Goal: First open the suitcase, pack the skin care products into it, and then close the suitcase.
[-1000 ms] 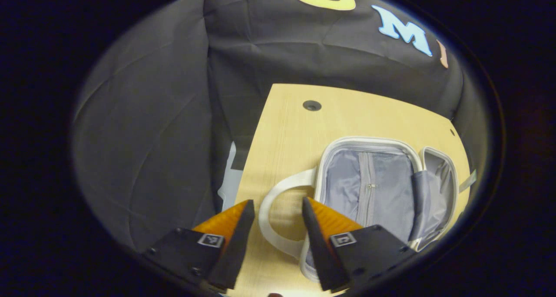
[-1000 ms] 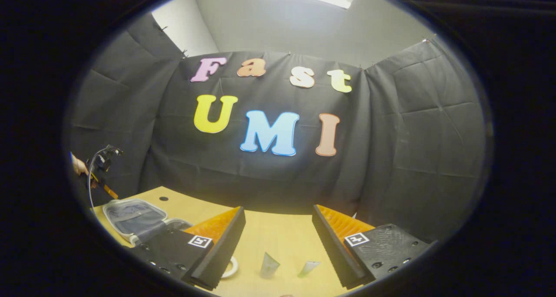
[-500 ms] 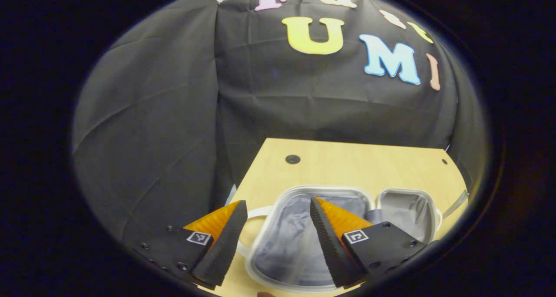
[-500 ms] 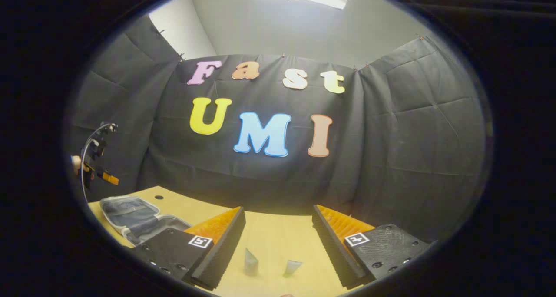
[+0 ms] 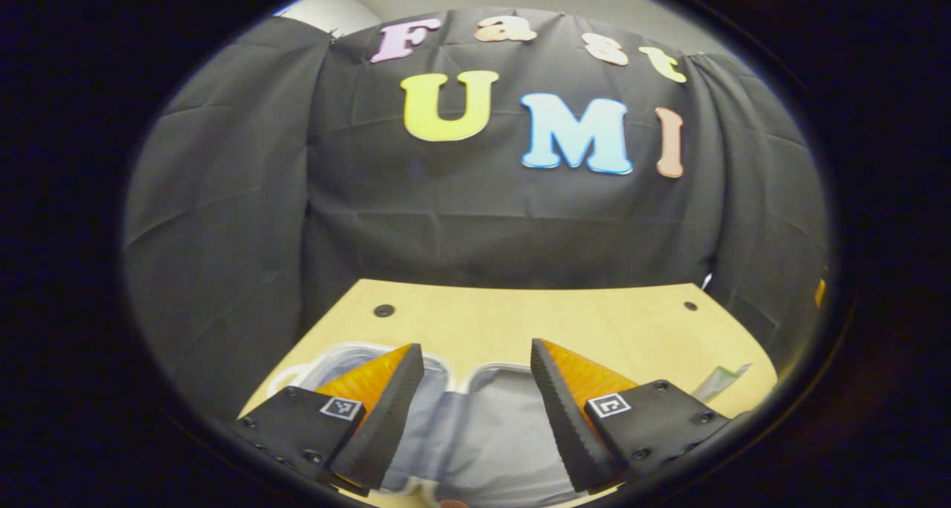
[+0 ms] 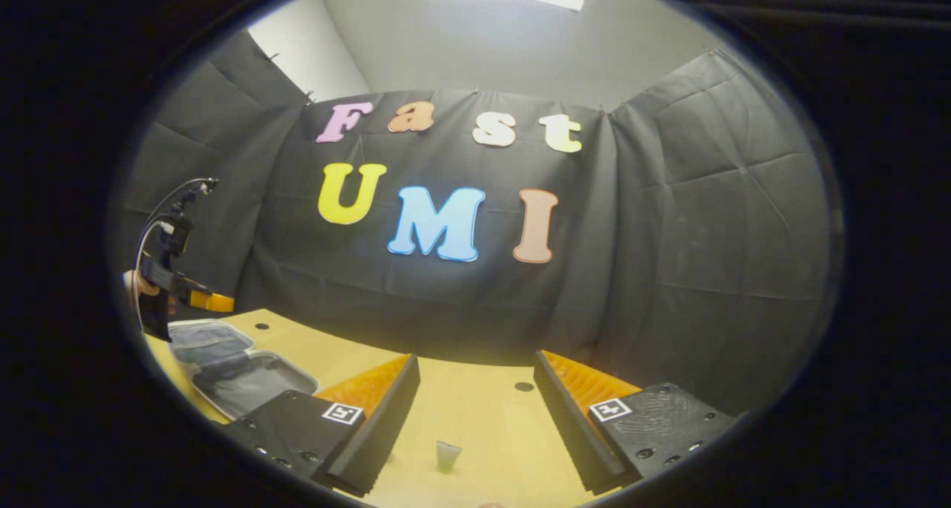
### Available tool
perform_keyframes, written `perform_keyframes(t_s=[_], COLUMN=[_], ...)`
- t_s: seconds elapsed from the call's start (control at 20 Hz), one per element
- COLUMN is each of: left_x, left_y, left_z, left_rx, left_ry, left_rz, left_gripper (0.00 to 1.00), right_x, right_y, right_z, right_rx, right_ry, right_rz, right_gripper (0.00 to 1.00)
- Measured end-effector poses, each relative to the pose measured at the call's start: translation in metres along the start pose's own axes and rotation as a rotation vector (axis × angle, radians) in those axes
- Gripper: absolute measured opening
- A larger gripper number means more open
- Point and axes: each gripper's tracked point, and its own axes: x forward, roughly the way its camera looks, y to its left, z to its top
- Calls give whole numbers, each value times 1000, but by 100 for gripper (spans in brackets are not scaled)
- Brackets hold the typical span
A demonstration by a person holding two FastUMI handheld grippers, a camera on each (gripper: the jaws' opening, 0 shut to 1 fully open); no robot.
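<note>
Compared with half a second ago, the left gripper view has been tilted up and swung: more of the booth's back wall is seen, and the open suitcase (image 5: 475,426) has dropped to the bottom of the view, directly under and between the fingers of the left claw (image 5: 475,411), where before the left half and its handle loop were seen ahead. The left claw is held apart, with nothing between its fingers.

In the right gripper view, the two tubes seen earlier between the fingers have been replaced by a single small skin care tube (image 6: 446,456), seen end-on on the worktop (image 6: 475,411), between and ahead of the fingers of the right claw (image 6: 475,426). The right claw is spread wide and empty, not touching the tube. The left claw (image 6: 200,300) is seen far off at the left edge, held in a person's hand (image 6: 134,285) above the suitcase (image 6: 238,367); it has been moved lower and nearer the suitcase than before.

The suitcase lies open on the left part of the worktop, its two halves spread flat side by side, both lined with grey fabric. No skin care product is seen inside either half. A further tube (image 5: 717,382) lies on the worktop at the right of the left gripper view, apart from the suitcase.
</note>
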Motion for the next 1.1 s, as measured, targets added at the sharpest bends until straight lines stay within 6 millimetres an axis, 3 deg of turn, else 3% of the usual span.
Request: perform_keyframes(t_s=[0.15,0.55,0.7,0.85,1.1], left_x=[4,2,0,4,29], left_y=[-83,-262,-303,-325,-337], left_z=[-5,-36,-49,-73,-165], left_rx=[-31,-47,-44,-21,57], left_ry=[-34,-108,-133,-140,-34], left_rz=[-94,-230,-239,-212,-180], left_gripper=[94,95,94,95,94], right_x=[4,8,8,7,-1], right_y=[-17,-46,-54,-61,-63], right_z=[-10,-34,-39,-47,-62], right_rx=[17,21,32,49,62], right_ry=[11,42,56,73,121], right_rz=[22,79,96,101,113], right_gripper=[94,94,94,94,94])
